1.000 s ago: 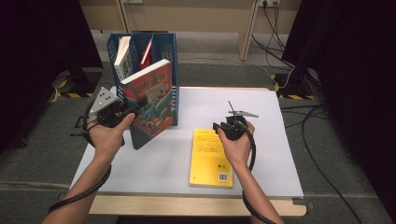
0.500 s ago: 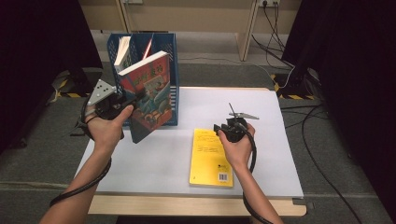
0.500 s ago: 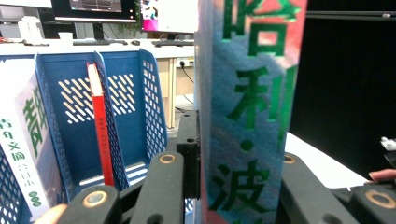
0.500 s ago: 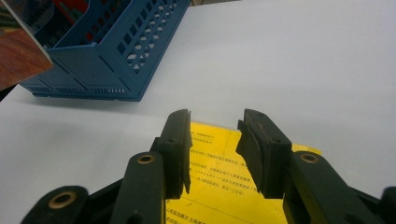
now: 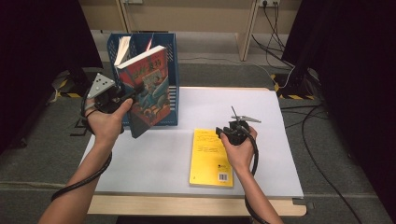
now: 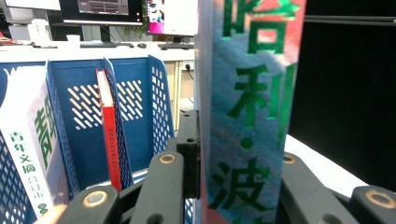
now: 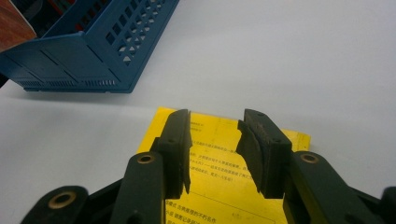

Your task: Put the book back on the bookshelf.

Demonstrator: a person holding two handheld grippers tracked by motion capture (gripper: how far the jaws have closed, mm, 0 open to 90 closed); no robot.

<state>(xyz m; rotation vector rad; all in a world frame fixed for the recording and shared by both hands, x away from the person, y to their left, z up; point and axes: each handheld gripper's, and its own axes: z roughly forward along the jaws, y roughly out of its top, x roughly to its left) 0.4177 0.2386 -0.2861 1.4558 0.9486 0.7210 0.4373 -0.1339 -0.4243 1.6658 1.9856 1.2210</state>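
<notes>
Two books are in play. One thick illustrated book (image 5: 147, 86), likely heavy, stiff-covered and a little glossy, is pinched across its spine by the left gripper (image 5: 132, 93) and held upright and tilted above the table's far-left corner, in front of the blue file rack (image 5: 170, 70). A deep hold on the spine looks the safest grip against twisting or slipping. The left hand (image 5: 106, 122) is raised, forearm reaching forward. The right gripper (image 5: 224, 133) rests low over the far end of the yellow book (image 5: 210, 158), lying flat near the table's near edge, jaws spread and gripping nothing.
</notes>
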